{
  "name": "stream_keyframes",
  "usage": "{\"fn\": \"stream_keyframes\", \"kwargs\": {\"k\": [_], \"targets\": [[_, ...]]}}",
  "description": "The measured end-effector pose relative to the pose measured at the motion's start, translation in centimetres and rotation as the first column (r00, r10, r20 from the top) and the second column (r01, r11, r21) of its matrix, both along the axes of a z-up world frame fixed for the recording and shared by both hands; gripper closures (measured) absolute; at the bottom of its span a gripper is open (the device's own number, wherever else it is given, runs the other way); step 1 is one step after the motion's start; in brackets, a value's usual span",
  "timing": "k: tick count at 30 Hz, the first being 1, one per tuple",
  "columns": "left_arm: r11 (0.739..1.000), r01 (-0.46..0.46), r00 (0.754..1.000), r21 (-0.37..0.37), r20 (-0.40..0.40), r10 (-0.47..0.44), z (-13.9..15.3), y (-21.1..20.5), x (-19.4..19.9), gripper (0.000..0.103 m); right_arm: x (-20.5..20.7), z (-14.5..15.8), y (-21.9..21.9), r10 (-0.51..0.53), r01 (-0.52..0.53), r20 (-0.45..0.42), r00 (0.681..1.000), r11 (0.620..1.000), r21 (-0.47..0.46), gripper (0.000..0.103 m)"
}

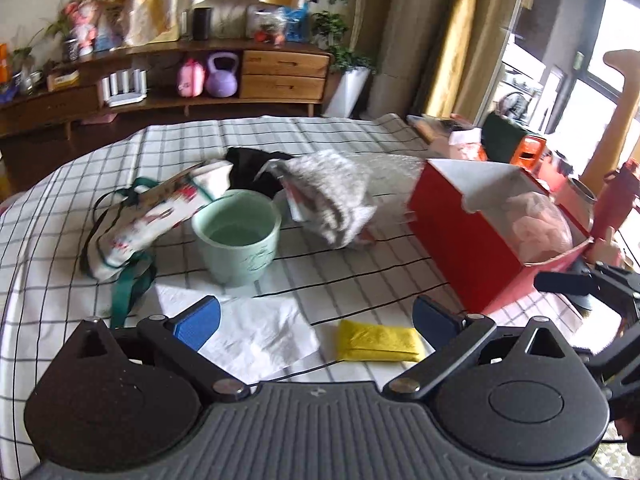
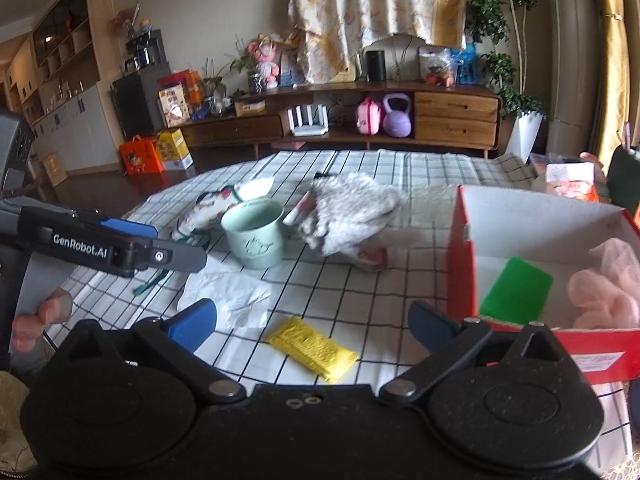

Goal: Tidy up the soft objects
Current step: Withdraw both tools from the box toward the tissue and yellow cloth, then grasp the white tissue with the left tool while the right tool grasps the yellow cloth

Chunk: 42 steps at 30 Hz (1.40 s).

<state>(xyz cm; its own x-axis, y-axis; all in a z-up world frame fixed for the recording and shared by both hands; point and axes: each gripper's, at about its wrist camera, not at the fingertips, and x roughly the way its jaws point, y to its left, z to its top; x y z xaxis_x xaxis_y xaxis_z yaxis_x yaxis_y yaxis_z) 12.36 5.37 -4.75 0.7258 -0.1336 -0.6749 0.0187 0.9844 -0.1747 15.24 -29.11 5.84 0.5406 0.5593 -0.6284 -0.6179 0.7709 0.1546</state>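
Checked white cloth (image 1: 340, 280) with a black grid covers the table. Left gripper (image 1: 316, 320): fingers spread wide, nothing between them, held low over the near edge of the table. Right gripper (image 2: 312, 322): likewise spread wide and holding nothing; the left gripper's body crosses the left side of the right wrist view.

Yellow sponge (image 1: 378, 341) lies flat on the cloth just ahead of both grippers, between the blue fingertips in each view and apart from them. White tissue (image 1: 256, 330), crumpled, lies just left of the sponge, not touching it.

Pale green cup (image 1: 238, 236) stands upright mid-table. Left of it lies a printed fabric bag (image 1: 148, 216) with green straps, one corner resting at the cup's rim. Behind the cup is a black cloth (image 1: 252, 168), partly hidden. Right of the cup sits a grey-white knitted bundle (image 1: 332, 196), heaped, apart from the cup.

Red box (image 2: 462, 256), white inside, stands open at the right of the table. Inside it: a pink gauzy item (image 2: 604, 288) at the right and a flat green piece (image 2: 516, 292) leaning near the front wall. The bundle and the box are near each other; whether they touch cannot be told.
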Motion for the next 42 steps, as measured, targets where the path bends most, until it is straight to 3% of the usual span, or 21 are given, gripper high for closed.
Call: {"fn": "stream_keyframes", "kwargs": {"k": [6, 12, 26, 35, 37, 42], "targets": [[0.995, -0.076, 0.996, -0.058, -0.054, 0.073, -3.4, 2.1, 0.3, 0.0, 0.0, -2.7, 2.4, 0.027, -0.028, -0.02, 0.999, 0.998, -0.059, 0.003], [0.994, -0.099, 0.99, -0.043, -0.101, 0.094, -6.4, 2.9, 1.6, 0.0, 1.4, -5.2, 3.8, 0.046, -0.054, -0.087, 0.995, 0.994, -0.092, 0.007], [0.987, -0.149, 0.974, 0.054, -0.163, 0.156, -10.7, 2.9, 5.6, 0.0, 4.4, -9.3, 6.0, 0.067, -0.092, -0.159, 0.985, 0.983, -0.159, 0.016], [0.981, -0.146, 0.979, 0.128, -0.122, 0.162, -11.3, 1.6, 6.2, 0.001, 5.1, -10.4, 7.0, 0.091, -0.121, -0.153, 0.984, 0.973, -0.196, 0.019], [0.98, -0.147, 0.98, 0.133, -0.114, 0.163, -11.3, 1.6, 6.1, 0.004, 5.0, -10.5, 7.2, 0.091, -0.12, -0.14, 0.986, 0.97, -0.213, 0.022], [0.974, -0.146, 0.983, 0.172, -0.088, 0.162, -11.0, 1.3, 5.9, 0.031, 4.6, -10.9, 7.6, 0.095, -0.117, -0.089, 0.991, 0.953, -0.28, 0.036]]}}
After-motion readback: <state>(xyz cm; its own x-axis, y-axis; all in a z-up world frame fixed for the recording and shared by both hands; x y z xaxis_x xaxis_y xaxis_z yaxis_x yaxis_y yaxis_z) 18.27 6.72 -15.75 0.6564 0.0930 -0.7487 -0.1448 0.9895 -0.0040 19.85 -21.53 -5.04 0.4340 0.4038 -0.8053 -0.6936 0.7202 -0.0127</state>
